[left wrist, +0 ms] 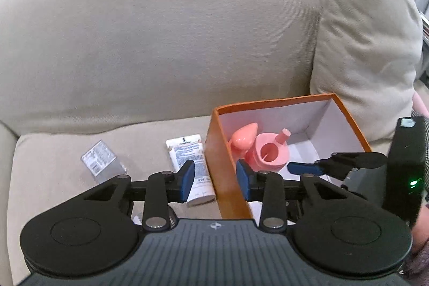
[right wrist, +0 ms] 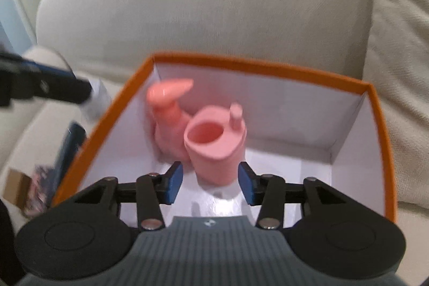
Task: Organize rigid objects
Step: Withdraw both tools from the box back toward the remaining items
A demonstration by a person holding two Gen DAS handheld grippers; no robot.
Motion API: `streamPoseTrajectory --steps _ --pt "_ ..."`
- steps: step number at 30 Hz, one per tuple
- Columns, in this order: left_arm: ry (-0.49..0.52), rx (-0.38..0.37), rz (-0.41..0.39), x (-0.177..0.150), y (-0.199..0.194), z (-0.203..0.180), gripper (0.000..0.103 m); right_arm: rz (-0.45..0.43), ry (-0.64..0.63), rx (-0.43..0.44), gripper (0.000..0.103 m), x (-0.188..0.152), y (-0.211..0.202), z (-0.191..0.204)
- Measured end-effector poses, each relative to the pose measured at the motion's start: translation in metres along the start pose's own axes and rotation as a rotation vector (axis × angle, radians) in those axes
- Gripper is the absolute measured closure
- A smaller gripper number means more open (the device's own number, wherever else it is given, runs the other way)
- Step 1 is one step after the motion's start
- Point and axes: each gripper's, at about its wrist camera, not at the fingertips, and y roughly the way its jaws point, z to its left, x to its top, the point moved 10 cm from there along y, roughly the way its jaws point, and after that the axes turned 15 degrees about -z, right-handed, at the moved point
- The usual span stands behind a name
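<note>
The pink toy watering can (right wrist: pixel 214 146) stands inside the orange box (right wrist: pixel 257 66) on the sofa, just ahead of the right hand-held gripper (right wrist: pixel 210 182), whose jaws are spread, holding nothing. The left hand-held gripper (left wrist: pixel 215 177), also spread, straddles the box's left wall, beside a white tube (left wrist: pixel 187 154).

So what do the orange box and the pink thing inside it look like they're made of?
Orange box: likely rigid cardboard, matte orange outside, white paper lining with folded corner seams. Pink thing: probably moulded plastic or silicone, one uniform colour, smooth rounded edges with a soft sheen; the blur leaves it open.
</note>
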Motion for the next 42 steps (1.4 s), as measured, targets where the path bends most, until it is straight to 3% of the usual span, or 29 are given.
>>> streamPoseTrajectory --steps 8,11,20,28,34,36,42 --pt "-0.042 0.02 0.004 -0.007 0.0 0.018 0.061 0.027 -0.271 -0.016 0.071 -0.002 0.018 0.011" --pt "-0.057 0.019 0.007 -0.01 0.001 0.02 0.061 0.044 -0.3 -0.015 0.079 -0.002 0.024 0.011" --pt "-0.064 0.02 0.016 -0.012 -0.001 0.023 0.062 0.078 -0.231 -0.018 0.079 -0.004 0.025 0.007" --pt "-0.069 0.034 -0.003 -0.009 -0.027 0.033 0.062 0.076 -0.204 -0.051 0.077 0.003 0.011 0.017" --pt "-0.11 0.047 -0.036 -0.006 -0.065 0.051 0.064 -0.003 -0.113 -0.062 0.074 0.024 -0.027 0.038" --pt "-0.126 0.059 -0.046 -0.006 -0.079 0.061 0.067 -0.04 -0.063 -0.064 0.063 0.031 -0.045 0.044" --pt "-0.192 0.101 -0.068 -0.014 -0.121 0.095 0.067 -0.152 0.071 -0.051 0.063 0.049 -0.085 0.085"
